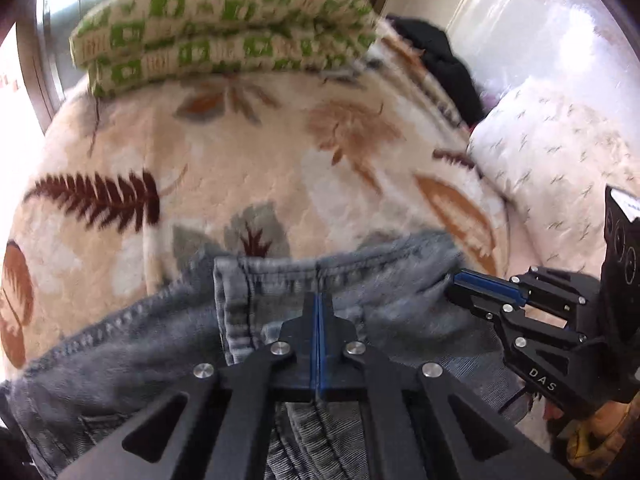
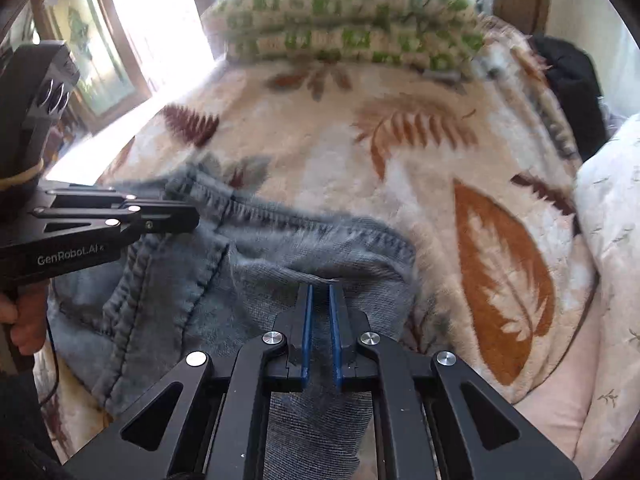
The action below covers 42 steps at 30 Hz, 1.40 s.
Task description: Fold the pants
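Grey-blue denim pants (image 1: 168,340) lie bunched on a leaf-print blanket (image 1: 248,152); they also show in the right wrist view (image 2: 180,280). My left gripper (image 1: 319,300) is shut on the pants' hem edge, its jaws pressed together. My right gripper (image 2: 320,292) is shut on a fold of the pants, with fabric filling the narrow gap between the blue pads. The right gripper shows in the left wrist view (image 1: 456,284) at the pants' right edge. The left gripper shows in the right wrist view (image 2: 192,216) at the pants' left edge.
A folded green-and-cream checked blanket (image 1: 224,32) lies at the far end of the bed. A dark garment (image 1: 444,64) sits at the far right. A white patterned pillow (image 1: 560,168) lies to the right. Windows are behind the bed.
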Each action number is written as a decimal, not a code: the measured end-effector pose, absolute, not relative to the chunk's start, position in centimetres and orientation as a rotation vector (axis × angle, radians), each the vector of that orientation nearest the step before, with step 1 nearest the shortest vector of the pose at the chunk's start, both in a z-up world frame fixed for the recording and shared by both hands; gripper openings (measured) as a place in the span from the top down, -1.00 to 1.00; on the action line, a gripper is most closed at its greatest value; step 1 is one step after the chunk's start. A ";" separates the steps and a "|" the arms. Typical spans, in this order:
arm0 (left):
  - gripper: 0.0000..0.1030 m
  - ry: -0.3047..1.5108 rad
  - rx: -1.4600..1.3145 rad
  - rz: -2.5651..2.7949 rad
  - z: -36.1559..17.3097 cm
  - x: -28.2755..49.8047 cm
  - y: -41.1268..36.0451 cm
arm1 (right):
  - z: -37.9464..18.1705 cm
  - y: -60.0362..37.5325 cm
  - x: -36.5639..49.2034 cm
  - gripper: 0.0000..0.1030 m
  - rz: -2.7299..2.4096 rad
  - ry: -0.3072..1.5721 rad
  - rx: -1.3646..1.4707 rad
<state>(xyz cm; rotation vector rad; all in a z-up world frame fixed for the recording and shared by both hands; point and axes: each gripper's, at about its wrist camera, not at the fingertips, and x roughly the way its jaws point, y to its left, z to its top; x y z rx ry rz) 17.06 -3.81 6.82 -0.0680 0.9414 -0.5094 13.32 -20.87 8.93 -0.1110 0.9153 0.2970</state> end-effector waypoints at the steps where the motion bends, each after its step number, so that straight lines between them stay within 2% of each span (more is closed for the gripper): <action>1: 0.98 0.931 -0.076 -0.511 7.2 17.2 -3.7 | 9.6 -21.2 13.1 0.86 0.297 0.883 -0.085; 4: 0.98 0.938 -0.076 -0.532 7.9 18.0 -3.9 | 10.8 -21.5 13.0 0.86 0.320 0.836 -0.071; 6: 0.97 1.022 -0.043 -0.576 7.0 18.7 -4.4 | 10.6 -21.1 13.6 0.72 0.374 0.876 -0.075; 7: 0.95 1.040 -0.017 -0.572 6.6 18.7 -4.6 | 10.2 -21.0 13.8 0.58 0.390 0.919 -0.086; 9: 0.92 1.063 0.037 -0.551 5.5 18.5 -4.8 | 9.5 -20.7 13.6 -0.09 0.377 0.931 -0.117; 11: 0.92 1.081 0.022 -0.554 4.4 18.4 -4.6 | 8.4 -20.5 13.5 -0.20 0.342 0.949 -0.146; 13: 0.92 1.067 0.032 -0.543 3.9 17.9 -4.9 | 7.3 -20.2 13.4 -0.14 0.320 0.976 -0.162; 15: 0.93 1.035 0.082 -0.534 3.8 17.2 -5.6 | 6.2 -20.2 13.5 0.60 0.267 0.976 -0.202; 18: 0.98 0.979 0.106 -0.533 4.6 16.4 -5.8 | 6.9 -21.0 13.1 0.74 0.257 0.939 -0.164; 26: 0.98 0.852 0.011 -0.501 9.1 17.0 -3.3 | 9.9 -21.7 12.5 0.80 0.253 0.839 -0.091; 32: 0.97 1.003 -0.020 -0.531 6.9 18.6 -3.6 | 9.2 -22.3 14.2 0.78 0.261 0.880 -0.041; 34: 0.96 1.045 -0.028 -0.511 5.4 18.5 -3.4 | 9.0 -22.2 13.7 0.55 0.262 0.888 -0.054; 36: 0.95 1.061 -0.067 -0.515 4.7 18.3 -2.9 | 9.0 -22.2 13.1 -0.07 0.264 0.883 -0.048; 37: 0.95 1.057 -0.077 -0.516 4.7 18.1 -2.8 | 9.1 -22.2 12.8 -0.14 0.259 0.877 -0.043; 42: 0.95 1.044 -0.047 -0.506 4.7 16.8 -3.1 | 8.3 -21.7 12.4 -0.15 0.246 0.911 -0.066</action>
